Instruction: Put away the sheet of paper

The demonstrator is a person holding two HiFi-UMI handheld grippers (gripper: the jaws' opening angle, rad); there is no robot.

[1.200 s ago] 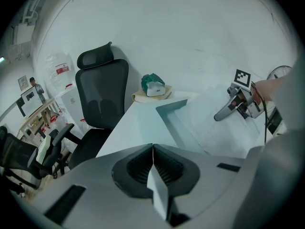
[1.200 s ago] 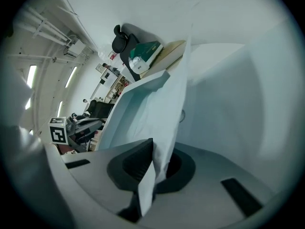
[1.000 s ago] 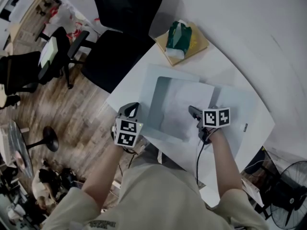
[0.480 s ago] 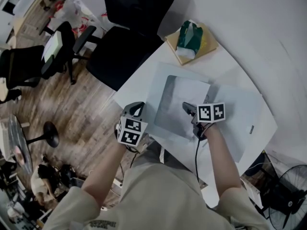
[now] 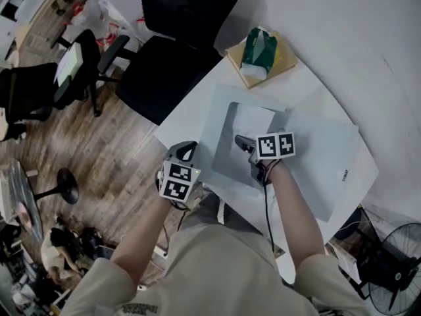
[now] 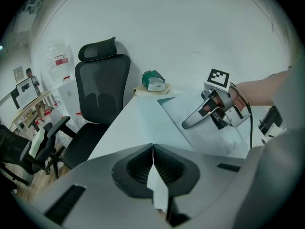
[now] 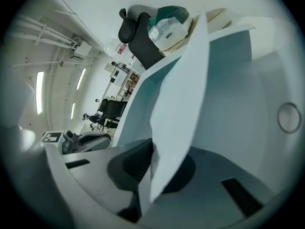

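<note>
Over the last second my right gripper has travelled from right of centre toward the middle of the frame, taking the near edge of the sheet of paper with it. The white patch on show has shrunk from a broad rectangle to a narrow strip at frame centre. The right gripper view shows the sheet standing on edge and curving away over the pale blue folder. I judge the sheet is being worked into the folder and is only partway there, so the task is mid-course.

The right jaws are closed tight on the sheet's edge. My left gripper has barely shifted, at the folder's lower-left border by the table edge. Its jaws are together on a thin pale edge, most likely the folder's cover, though I can't confirm that.

My count:
- one sheet of paper
- one folder, with one round snap
- two grippers
- one green tissue pack, top centre, on one yellowish pad
- one black chair against the table, with more chairs at far left
- one fan, lower right
</note>
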